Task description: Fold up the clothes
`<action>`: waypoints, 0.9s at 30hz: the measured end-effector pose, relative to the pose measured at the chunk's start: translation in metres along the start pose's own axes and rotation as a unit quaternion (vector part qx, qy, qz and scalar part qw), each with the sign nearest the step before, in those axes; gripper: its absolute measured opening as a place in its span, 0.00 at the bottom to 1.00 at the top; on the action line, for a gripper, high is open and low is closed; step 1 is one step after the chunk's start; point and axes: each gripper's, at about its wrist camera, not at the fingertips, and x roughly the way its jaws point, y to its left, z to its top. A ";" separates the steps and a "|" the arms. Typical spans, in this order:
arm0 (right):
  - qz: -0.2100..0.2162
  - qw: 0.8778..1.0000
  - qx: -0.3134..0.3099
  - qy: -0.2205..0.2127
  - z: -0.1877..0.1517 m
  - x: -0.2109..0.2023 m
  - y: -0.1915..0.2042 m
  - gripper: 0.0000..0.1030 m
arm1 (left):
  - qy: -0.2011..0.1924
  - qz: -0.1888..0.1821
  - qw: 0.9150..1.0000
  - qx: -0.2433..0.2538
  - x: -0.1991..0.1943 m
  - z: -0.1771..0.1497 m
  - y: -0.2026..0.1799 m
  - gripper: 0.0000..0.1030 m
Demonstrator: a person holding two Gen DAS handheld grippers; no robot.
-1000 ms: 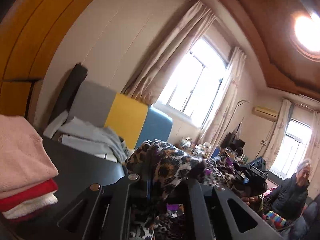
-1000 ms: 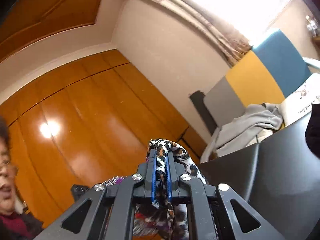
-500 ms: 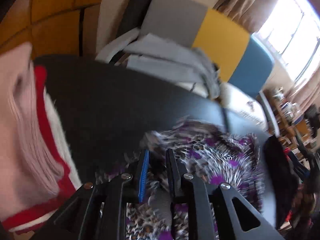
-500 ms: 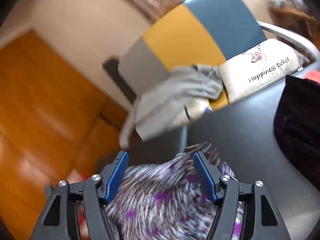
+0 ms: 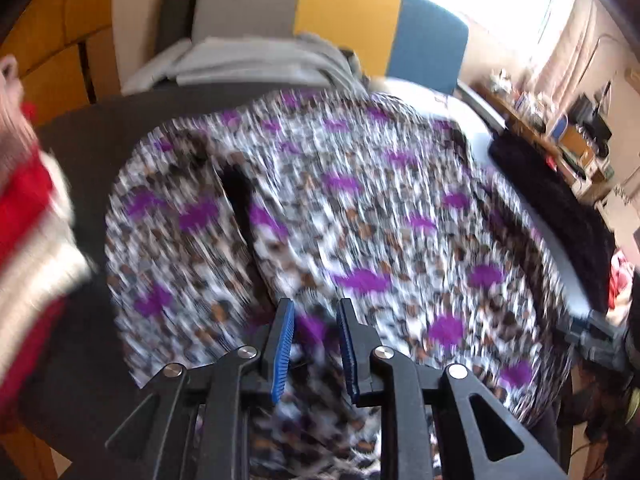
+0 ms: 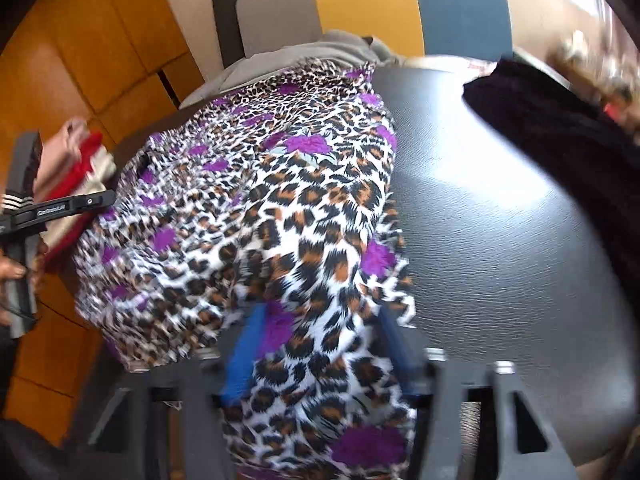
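Black table (image 6: 500, 216) holds one leopard-print garment (image 6: 304, 208), two grippers' jaws parted.

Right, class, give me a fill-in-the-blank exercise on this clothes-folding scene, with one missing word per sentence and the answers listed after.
1. The leopard-print garment lying on the table carries flowers coloured ____.
2. The table beneath it is ____ in colour.
3. The folded stack beside it has a pink item on top and a ____ one just under it.
4. The right gripper has its jaws ____ around the garment's near edge.

Missing words: purple; black; red; open
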 end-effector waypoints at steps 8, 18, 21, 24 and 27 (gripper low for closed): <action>-0.173 0.977 0.087 -0.087 0.078 -0.021 -0.097 0.36 | 0.005 0.019 0.996 -0.084 0.004 -0.028 0.006 0.21; -0.085 0.995 0.051 -0.023 0.009 -0.019 -0.057 0.64 | 0.008 0.028 0.996 -0.089 -0.004 -0.027 0.003 0.23; -0.042 0.999 0.016 0.008 -0.019 -0.013 -0.031 0.44 | 0.009 0.033 0.996 -0.086 0.004 -0.022 -0.001 0.28; -0.070 0.997 -0.023 0.010 -0.018 -0.010 -0.021 0.08 | 0.009 0.030 0.996 -0.082 0.006 -0.019 0.001 0.29; -0.150 0.988 0.000 -0.037 0.020 -0.021 -0.056 0.08 | 0.009 0.017 0.995 -0.099 0.007 -0.019 0.008 0.29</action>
